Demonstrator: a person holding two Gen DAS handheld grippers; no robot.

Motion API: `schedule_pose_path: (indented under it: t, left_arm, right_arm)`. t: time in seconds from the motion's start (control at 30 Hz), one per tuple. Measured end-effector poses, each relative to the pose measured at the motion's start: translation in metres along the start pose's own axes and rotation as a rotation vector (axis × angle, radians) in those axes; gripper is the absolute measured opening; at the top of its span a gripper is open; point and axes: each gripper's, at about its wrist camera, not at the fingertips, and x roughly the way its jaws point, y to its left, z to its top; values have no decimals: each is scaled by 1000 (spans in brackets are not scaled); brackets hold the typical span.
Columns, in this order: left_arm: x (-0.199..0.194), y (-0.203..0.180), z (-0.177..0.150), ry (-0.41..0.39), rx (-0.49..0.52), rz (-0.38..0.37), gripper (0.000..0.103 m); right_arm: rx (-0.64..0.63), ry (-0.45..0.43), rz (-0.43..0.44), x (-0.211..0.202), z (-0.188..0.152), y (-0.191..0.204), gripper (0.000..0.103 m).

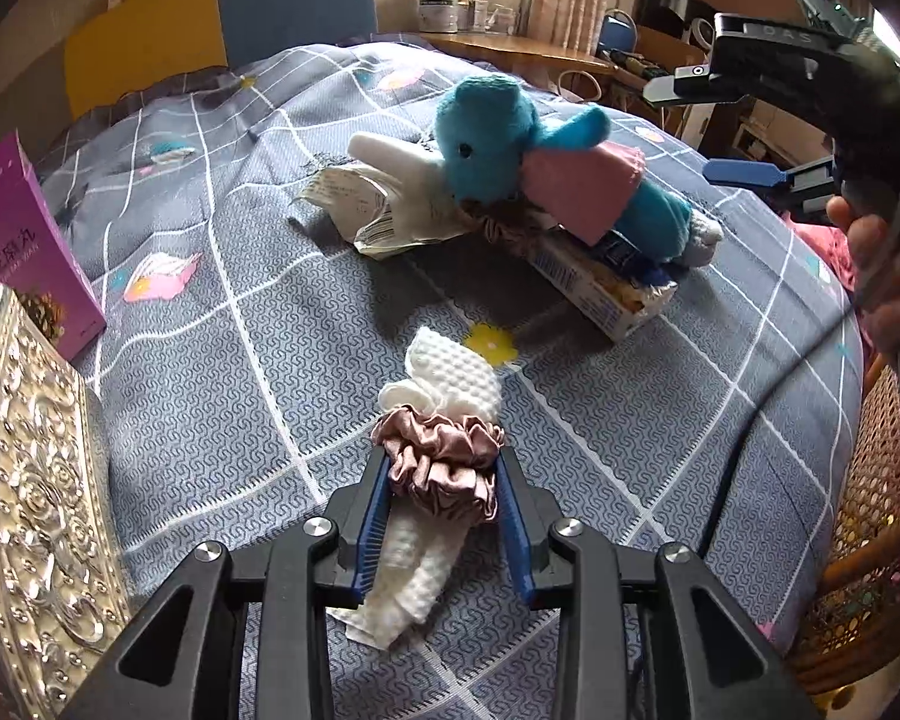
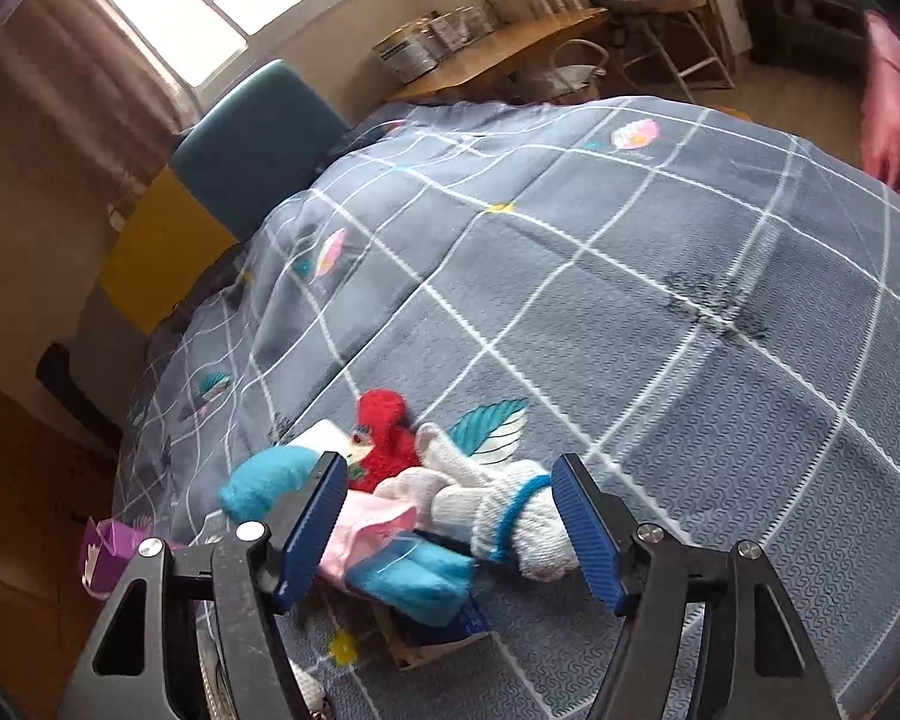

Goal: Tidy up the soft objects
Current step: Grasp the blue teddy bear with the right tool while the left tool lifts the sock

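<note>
My left gripper (image 1: 441, 468) is shut on a dusty-pink satin scrunchie (image 1: 441, 468), which lies with a white waffle cloth (image 1: 450, 384) on the grey checked bedspread (image 1: 210, 360). A blue plush bear (image 1: 510, 144) with a pink cape lies farther back on a cardboard box (image 1: 606, 288). My right gripper (image 2: 450, 516) is open above the bear's blue legs (image 2: 414, 582) and a white knitted sock with a blue band (image 2: 510, 516); a red plush (image 2: 384, 438) lies behind them. The right gripper also shows at the upper right of the left wrist view (image 1: 750, 177).
A crumpled receipt (image 1: 360, 204) and a white roll lie by the bear. A purple box (image 1: 18, 240) and an embossed silver box (image 1: 30, 510) stand at the left. A wicker basket (image 1: 870, 540) is at the right. A blue-and-yellow headboard (image 1: 210, 18) and a wooden desk (image 1: 510, 48) are behind.
</note>
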Motion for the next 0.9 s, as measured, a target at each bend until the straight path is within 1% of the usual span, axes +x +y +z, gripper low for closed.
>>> schedule_pose_path:
  t: [0.07, 0.13, 0.23, 0.33, 0.37, 0.4, 0.43, 0.47, 0.53, 0.6, 0.67, 0.73, 0.83, 0.9]
  left_arm:
    - [0, 4, -2, -3, -22, -18, 33]
    - [0, 5, 1, -1, -39, -31, 33]
    - [0, 6, 1, -7, -49, -32, 33]
    - [-1, 10, -1, -12, -60, -32, 33]
    - [-4, 11, -1, -9, -74, -35, 32]
    - [-5, 12, 0, -5, -82, -37, 32]
    - [-9, 12, 3, -6, -83, -34, 31]
    - [-15, 13, 7, -13, -89, -32, 31]
    - [-31, 15, 21, -44, -109, -42, 31]
    - [-48, 19, 42, -71, -132, -61, 31]
    - [-64, 22, 71, -87, -145, -62, 31]
    - [-74, 29, 102, -97, -144, -48, 31]
    - [-82, 55, 148, -98, -191, -30, 31]
    - [-88, 82, 175, -116, -230, 33, 31]
  right_arm:
    - [-132, 5, 15, 2, -6, 26, 72]
    - [-264, 30, 23, 8, -14, 52, 73]
    - [-424, 56, -56, 25, -22, 79, 79]
    - [-495, 81, -104, 50, -23, 89, 82]
    - [-504, 90, -120, 58, -24, 88, 82]
    - [-493, 118, -117, 67, -24, 85, 80]
    - [-469, 175, -90, 75, -24, 81, 59]
    - [-462, 205, -79, 79, -25, 79, 31]
    - [-488, 171, -109, 75, -26, 79, 29]
    - [-481, 172, -100, 73, -25, 77, 27]
    - [-487, 171, -105, 72, -27, 78, 26]
    - [-487, 178, -98, 71, -27, 79, 26]
    - [-477, 181, -98, 70, -25, 78, 26]
    - [-476, 176, -95, 68, -25, 77, 26]
